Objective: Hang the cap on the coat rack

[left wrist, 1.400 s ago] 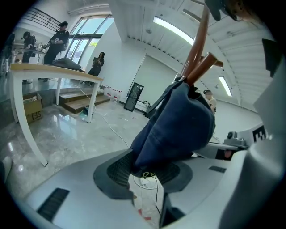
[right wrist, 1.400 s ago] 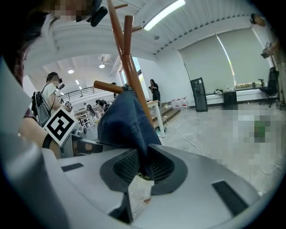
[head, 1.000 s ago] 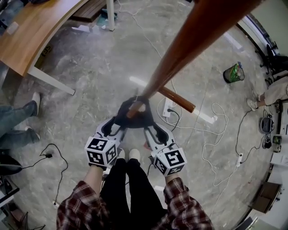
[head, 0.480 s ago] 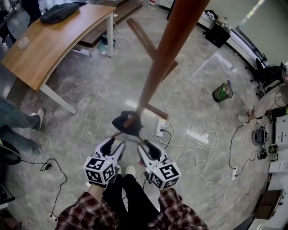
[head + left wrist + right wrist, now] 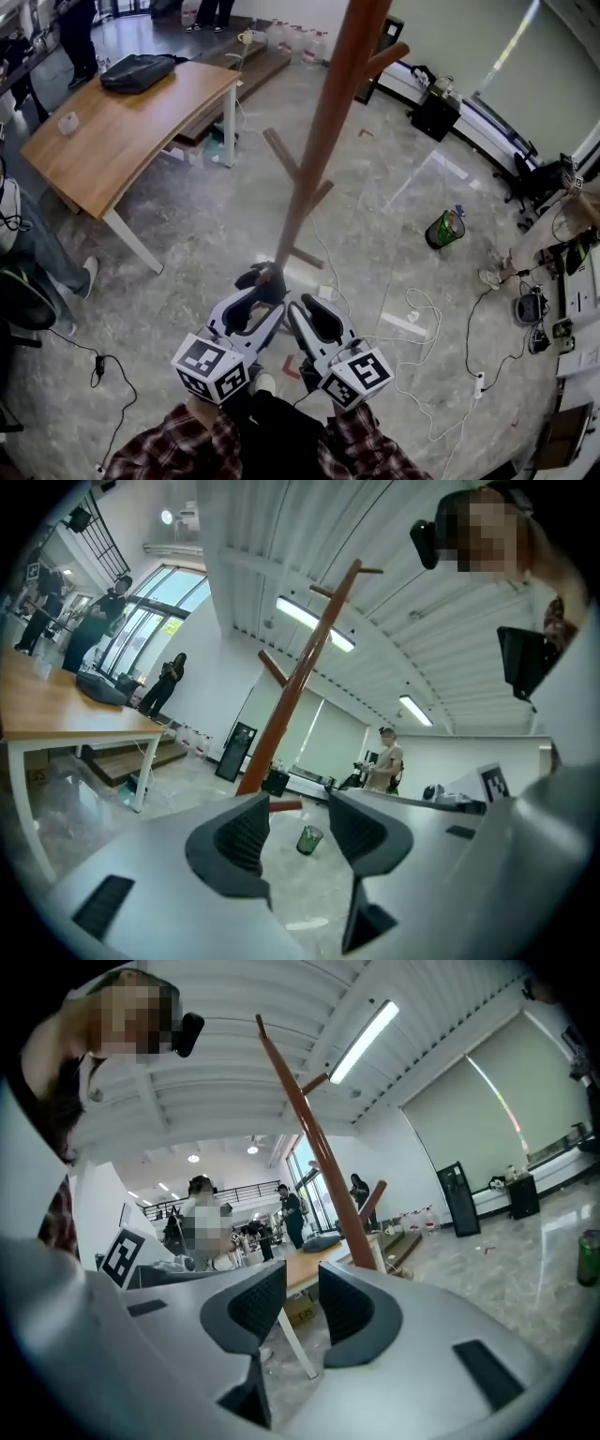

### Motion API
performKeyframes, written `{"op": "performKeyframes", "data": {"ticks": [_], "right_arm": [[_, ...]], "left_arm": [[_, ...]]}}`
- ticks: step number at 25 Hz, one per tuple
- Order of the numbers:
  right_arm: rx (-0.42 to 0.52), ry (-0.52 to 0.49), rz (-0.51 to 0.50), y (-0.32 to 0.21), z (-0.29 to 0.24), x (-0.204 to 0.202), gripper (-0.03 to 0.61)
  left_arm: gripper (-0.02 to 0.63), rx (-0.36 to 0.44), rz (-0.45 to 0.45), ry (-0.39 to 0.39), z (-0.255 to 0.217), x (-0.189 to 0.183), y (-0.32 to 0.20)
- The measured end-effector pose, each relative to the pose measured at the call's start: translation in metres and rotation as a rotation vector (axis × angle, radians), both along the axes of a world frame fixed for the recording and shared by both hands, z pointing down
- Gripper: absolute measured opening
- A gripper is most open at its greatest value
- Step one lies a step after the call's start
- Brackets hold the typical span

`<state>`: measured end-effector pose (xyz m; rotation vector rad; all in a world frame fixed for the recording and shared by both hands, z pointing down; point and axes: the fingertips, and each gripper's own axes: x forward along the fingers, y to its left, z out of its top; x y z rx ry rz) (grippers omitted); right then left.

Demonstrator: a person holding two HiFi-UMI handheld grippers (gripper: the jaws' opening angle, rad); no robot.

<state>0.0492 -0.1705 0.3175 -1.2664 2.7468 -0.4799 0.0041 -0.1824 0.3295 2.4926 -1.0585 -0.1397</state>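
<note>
The brown wooden coat rack (image 5: 323, 122) runs steeply down the middle of the head view. A black cap (image 5: 261, 278) sits over the end of one low peg. Just below the cap, my left gripper (image 5: 266, 302) is open and holds nothing. Beside it on the right, my right gripper (image 5: 302, 311) is open and empty too, with a narrower gap. The left gripper view shows bare jaws (image 5: 300, 827) with the rack's pole (image 5: 300, 677) beyond. The right gripper view shows bare jaws (image 5: 302, 1307) and the pole (image 5: 314, 1138). Neither gripper view shows the cap.
A wooden table (image 5: 122, 131) with a black bag (image 5: 139, 70) stands at the back left. The rack's crossed feet (image 5: 291, 169) lie on the floor. A green bin (image 5: 443, 228) and loose cables (image 5: 417, 323) are at the right. A seated person's legs (image 5: 42, 258) are at the left.
Both grippers have drawn back from the cap and closer together. The cap stays on the peg. The head view has tilted up, showing more of the room.
</note>
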Motion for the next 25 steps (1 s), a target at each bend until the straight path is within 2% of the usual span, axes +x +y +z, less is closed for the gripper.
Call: {"op": "performKeyframes", "data": {"ticks": [3, 5, 6, 9, 12, 18, 25], "right_arm": [[0.04, -0.028, -0.014, 0.007, -0.034, 0.003, 0.101], [0.079, -0.026, -0.02, 0.012, -0.055, 0.006, 0.046], [0.096, -0.024, -0.024, 0.015, -0.064, 0.006, 0.025], [0.131, -0.026, -0.044, 0.027, -0.084, 0.007, 0.012], [0.141, -0.02, -0.062, 0.032, -0.096, 0.004, 0.012], [0.15, -0.008, -0.064, 0.031, -0.104, 0.0, 0.012], [0.162, 0.025, -0.063, 0.032, -0.107, -0.004, 0.011]], "left_arm": [[0.206, 0.061, 0.012, 0.041, -0.041, 0.0, 0.011], [0.189, 0.103, 0.026, 0.046, -0.064, 0.002, 0.018], [0.153, 0.127, 0.032, 0.045, -0.073, 0.002, 0.023], [0.076, 0.183, 0.03, 0.039, -0.096, 0.001, 0.036], [0.017, 0.2, 0.016, 0.034, -0.107, -0.003, 0.04], [0.012, 0.202, 0.028, 0.021, -0.113, -0.002, 0.039], [0.012, 0.189, 0.039, 0.065, -0.125, -0.002, 0.041]]}}
